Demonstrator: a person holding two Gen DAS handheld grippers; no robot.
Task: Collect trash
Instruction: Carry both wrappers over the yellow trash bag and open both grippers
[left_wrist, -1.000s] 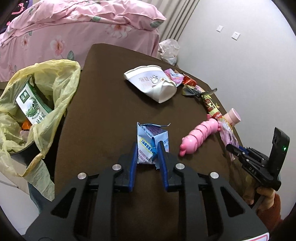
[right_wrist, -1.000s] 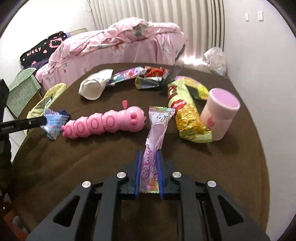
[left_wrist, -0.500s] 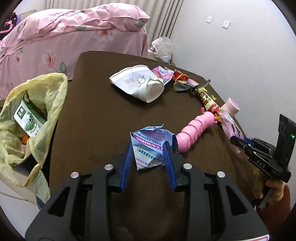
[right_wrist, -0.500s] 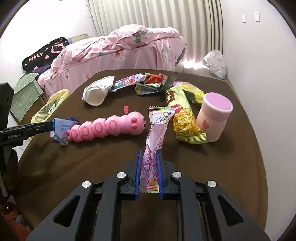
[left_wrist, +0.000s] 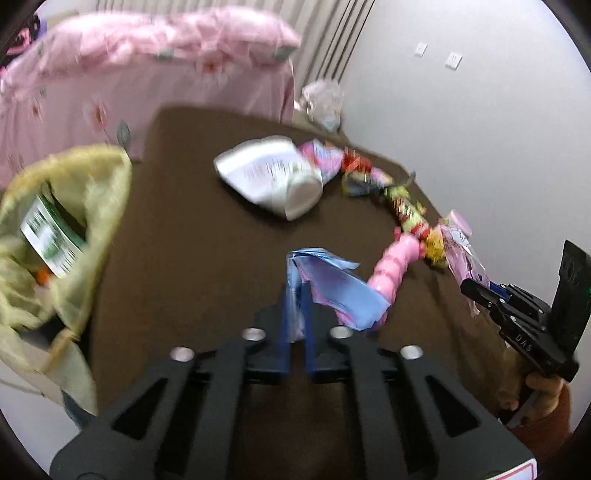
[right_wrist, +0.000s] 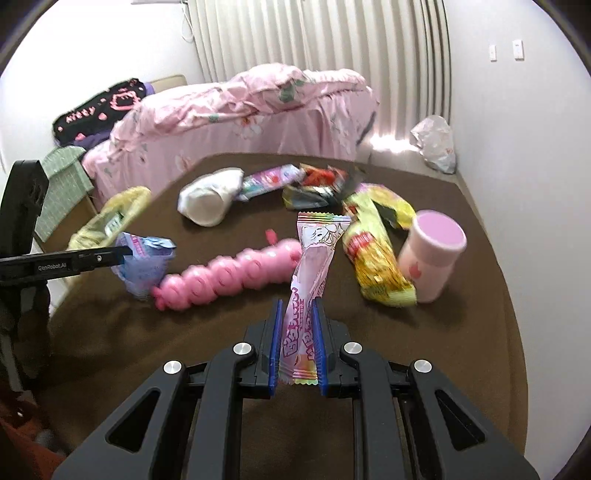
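Observation:
My left gripper (left_wrist: 295, 291) is shut on a crumpled blue wrapper (left_wrist: 340, 291), which hangs from its jaws just above the brown table (left_wrist: 192, 258). The right wrist view shows the same gripper (right_wrist: 123, 253) at the left, pinching the blue wrapper (right_wrist: 146, 266). My right gripper (right_wrist: 298, 306) is shut on the near end of a long pink candy wrapper (right_wrist: 314, 254), whose far end sticks up over the pink toy. At the table's left edge hangs an open yellow trash bag (left_wrist: 92, 177) holding a green and white carton (left_wrist: 51, 236).
A pink caterpillar toy (right_wrist: 229, 277) lies mid-table. A crushed white paper cup (left_wrist: 273, 181), a yellow-red snack bag (right_wrist: 373, 251), a pink cup (right_wrist: 432, 254) and several wrappers (right_wrist: 314, 184) lie farther back. A pink bed (right_wrist: 240, 110) stands behind the table.
The left jaws widened around the blue wrapper, then closed tight on it and raised it slightly. The right gripper keeps its hold on the pink wrapper and has barely moved.

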